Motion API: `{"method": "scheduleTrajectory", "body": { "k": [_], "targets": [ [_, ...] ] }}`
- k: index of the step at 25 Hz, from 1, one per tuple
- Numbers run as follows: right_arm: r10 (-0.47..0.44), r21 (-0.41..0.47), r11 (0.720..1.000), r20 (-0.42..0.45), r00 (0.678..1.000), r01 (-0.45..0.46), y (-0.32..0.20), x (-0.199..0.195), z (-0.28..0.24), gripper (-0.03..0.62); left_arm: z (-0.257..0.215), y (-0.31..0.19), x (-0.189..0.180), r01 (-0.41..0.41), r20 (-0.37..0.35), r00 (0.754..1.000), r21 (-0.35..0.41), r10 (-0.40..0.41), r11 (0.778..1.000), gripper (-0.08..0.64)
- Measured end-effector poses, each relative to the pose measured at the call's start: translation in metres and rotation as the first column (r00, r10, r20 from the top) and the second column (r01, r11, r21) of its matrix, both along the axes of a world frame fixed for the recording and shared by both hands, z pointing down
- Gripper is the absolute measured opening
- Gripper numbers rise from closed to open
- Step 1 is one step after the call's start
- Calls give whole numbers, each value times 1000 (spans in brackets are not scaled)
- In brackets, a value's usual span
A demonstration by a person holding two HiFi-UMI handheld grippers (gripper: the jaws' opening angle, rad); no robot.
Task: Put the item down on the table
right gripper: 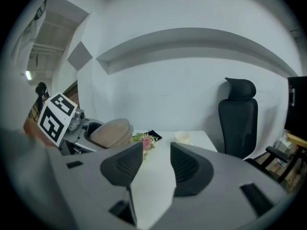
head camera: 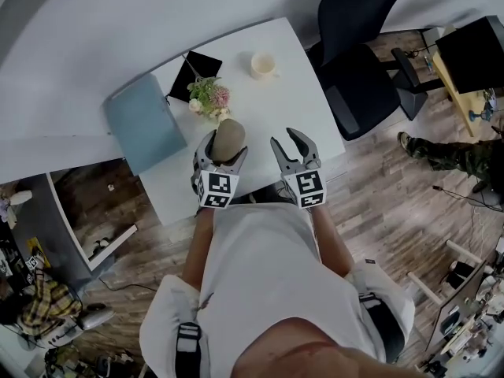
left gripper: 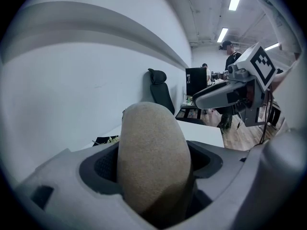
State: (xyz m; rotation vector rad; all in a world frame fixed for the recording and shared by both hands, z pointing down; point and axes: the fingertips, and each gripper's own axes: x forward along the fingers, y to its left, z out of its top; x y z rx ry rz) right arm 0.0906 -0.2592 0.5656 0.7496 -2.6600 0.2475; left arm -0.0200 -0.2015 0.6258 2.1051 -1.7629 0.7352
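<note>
We hold the tan, rough-skinned, egg-shaped item [head camera: 230,134] upright in our left gripper [head camera: 226,143], its jaws clamped on the item's lower half, over the near part of the white surface [head camera: 276,105] and near a small bunch of pink flowers [head camera: 211,97]. Our right gripper [head camera: 285,138] hangs alongside, jaws slightly apart, nothing between them.

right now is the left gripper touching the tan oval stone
Touching. The left gripper clamps the tan oval stone: its own view shows both jaws pressed against the stone's sides.
</note>
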Motion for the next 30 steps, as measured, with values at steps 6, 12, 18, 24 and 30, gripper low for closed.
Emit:
{"method": "scheduleTrajectory", "body": {
  "k": [6, 12, 18, 24, 30],
  "targets": [
    [18, -25, 1000, -43, 999, -19, 5, -3, 15, 184, 13, -5, 4, -46, -28, 999, -28, 46, 999, 408],
    [31, -45, 998, -74, 997, -35, 6, -7, 26, 183, 25, -13, 6, -86, -47, 995, -49, 84, 995, 407],
    [37, -68, 997, -97, 995, -43, 8, -11, 38, 179, 40, -14, 8, -120, -52, 992, -86, 116, 989, 407],
    [37, -84, 995, -120, 992, -47, 5, -14, 49, 176, 54, -16, 10, -140, -70, 989, -120, 132, 983, 407],
    [33, -97, 994, -138, 990, -47, 4, -17, 58, 175, 66, -17, 12, -159, -80, 986, -149, 148, 976, 407]
  ]
}}
